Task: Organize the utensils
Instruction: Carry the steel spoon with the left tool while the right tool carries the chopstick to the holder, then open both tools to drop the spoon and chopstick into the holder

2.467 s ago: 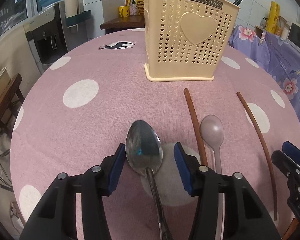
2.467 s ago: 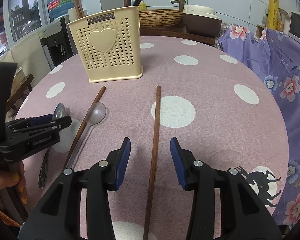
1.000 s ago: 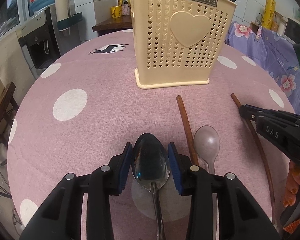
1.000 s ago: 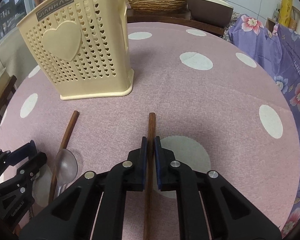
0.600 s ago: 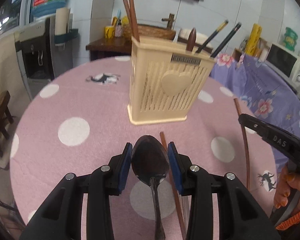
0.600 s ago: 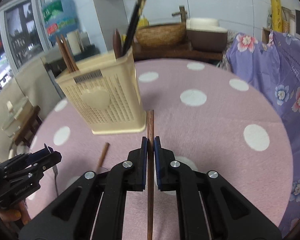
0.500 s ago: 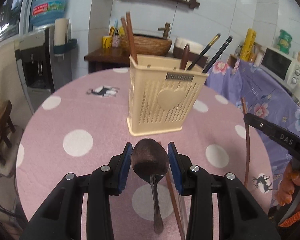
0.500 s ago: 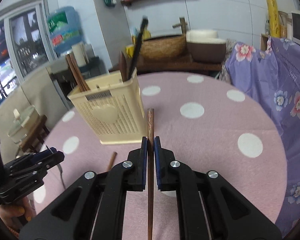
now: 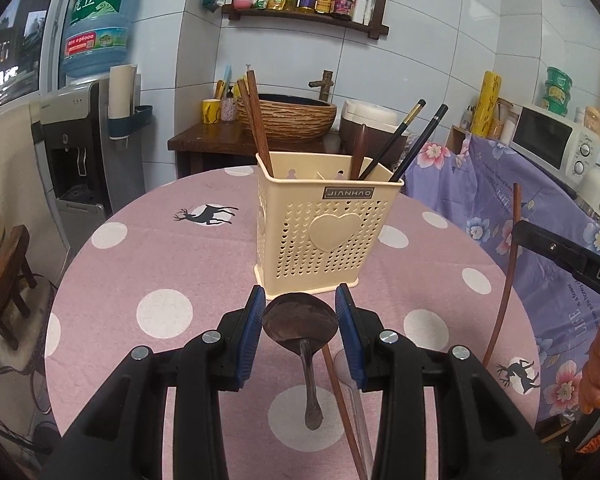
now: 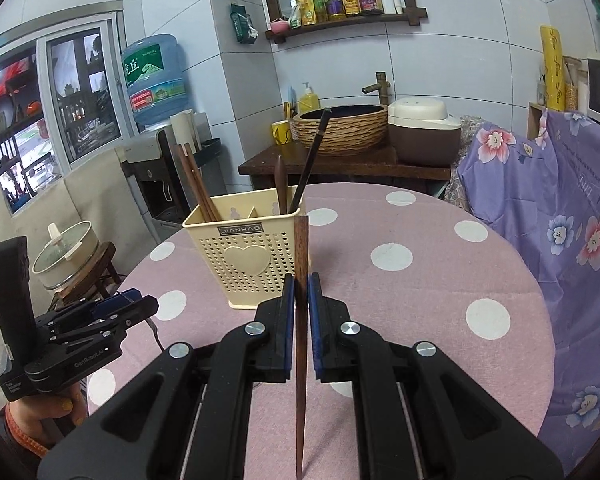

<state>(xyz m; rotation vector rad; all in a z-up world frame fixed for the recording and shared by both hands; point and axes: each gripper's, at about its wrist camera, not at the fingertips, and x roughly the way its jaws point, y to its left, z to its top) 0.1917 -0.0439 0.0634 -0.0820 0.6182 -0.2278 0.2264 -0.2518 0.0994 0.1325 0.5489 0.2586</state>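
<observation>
A cream perforated utensil holder (image 9: 324, 236) with a heart on its front stands on the pink dotted table; it also shows in the right wrist view (image 10: 246, 256). It holds brown and black chopsticks. My left gripper (image 9: 300, 320) is shut on the bowl of a metal spoon (image 9: 300, 318) and holds it above the table, its handle hanging down. My right gripper (image 10: 300, 300) is shut on a brown wooden chopstick (image 10: 301, 260), lifted to the right of the holder. A second brown chopstick (image 9: 342, 404) and a pale plastic spoon (image 9: 356, 408) lie on the table below my left gripper.
The round table (image 9: 180, 264) has a purple floral cloth (image 10: 560, 220) at its right. A water dispenser (image 9: 76, 152) and a side counter with a woven basin (image 9: 288, 116) stand behind. A pot on a stool (image 10: 66, 254) sits at the left.
Both grippers closed on their utensils and rose well above the table. The spoon and the chopstick left the cloth; the view now looks down on the holder's open top.
</observation>
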